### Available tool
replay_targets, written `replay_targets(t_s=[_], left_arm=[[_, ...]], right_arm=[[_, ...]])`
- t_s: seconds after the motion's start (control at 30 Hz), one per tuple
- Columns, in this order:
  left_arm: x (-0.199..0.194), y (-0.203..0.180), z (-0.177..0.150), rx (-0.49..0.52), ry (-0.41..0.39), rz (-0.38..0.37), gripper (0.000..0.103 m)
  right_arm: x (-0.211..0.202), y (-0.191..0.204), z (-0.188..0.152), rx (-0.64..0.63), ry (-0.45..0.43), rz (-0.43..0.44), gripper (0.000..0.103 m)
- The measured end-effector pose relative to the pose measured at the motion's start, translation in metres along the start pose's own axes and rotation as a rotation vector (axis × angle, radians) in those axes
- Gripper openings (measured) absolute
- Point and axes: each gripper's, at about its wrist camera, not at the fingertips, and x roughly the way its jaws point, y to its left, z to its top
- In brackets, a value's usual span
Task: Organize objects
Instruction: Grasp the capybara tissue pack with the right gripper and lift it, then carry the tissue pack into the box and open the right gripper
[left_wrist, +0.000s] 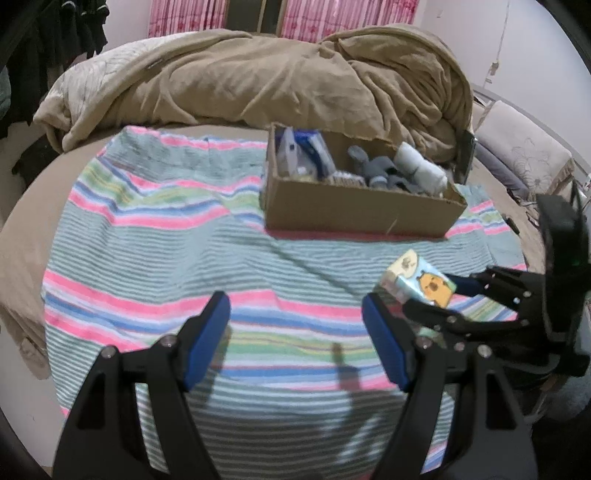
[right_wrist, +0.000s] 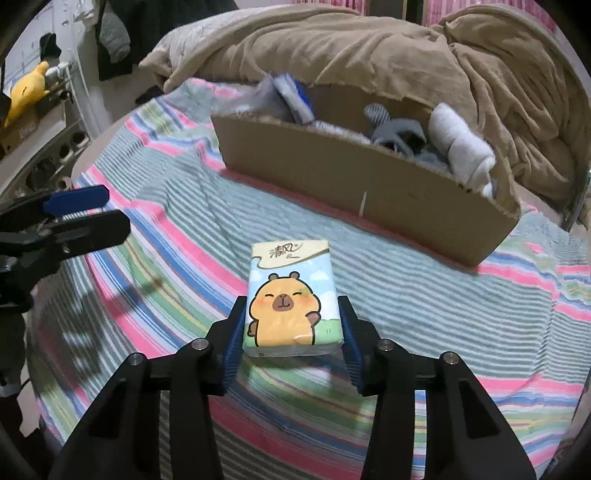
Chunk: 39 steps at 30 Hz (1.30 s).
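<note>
My right gripper (right_wrist: 292, 341) is shut on a tissue pack (right_wrist: 291, 295) printed with a cartoon capybara and holds it above the striped towel (right_wrist: 155, 221). The pack (left_wrist: 421, 282) and the right gripper (left_wrist: 439, 295) also show at the right of the left wrist view. My left gripper (left_wrist: 295, 332) is open and empty over the towel (left_wrist: 184, 240). An open cardboard box (left_wrist: 354, 210) stands beyond, holding rolled socks (left_wrist: 417, 166) and packets (left_wrist: 306, 151). The box (right_wrist: 369, 184) lies ahead of the pack in the right wrist view.
A tan blanket (left_wrist: 258, 77) is bunched behind the box across the bed. Pink curtains (left_wrist: 184, 18) hang at the back. Dark clothes (left_wrist: 55, 37) hang at the left. A yellow plush toy (right_wrist: 26, 88) sits on a shelf at the left.
</note>
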Motion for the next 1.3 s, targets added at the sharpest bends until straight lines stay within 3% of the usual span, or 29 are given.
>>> replay_targets(t_s=[0.47,0.67,0.97,1.3], left_arm=[[-0.008,-0.001,0.043,0.053,-0.084,0.022,0.076],[-0.004,0.002,0.064,0.08,-0.106,0.069,0.076],[0.016,0.016,0.082,0.041,-0.128,0.092,0.076],[0.047,0.018,0.096,0.026,-0.107,0.086,0.076]], right_arm=[[-0.042,-0.015,0.051,0.004,-0.142,-0.006,0.048],[-0.046,-0.022,0.073,0.002,-0.181,-0.009,0.048],[-0.026,-0.038,0.106,0.03,-0.208,-0.008,0.048],[0.025,-0.064,0.12,0.125,-0.156,0.002,0.048]])
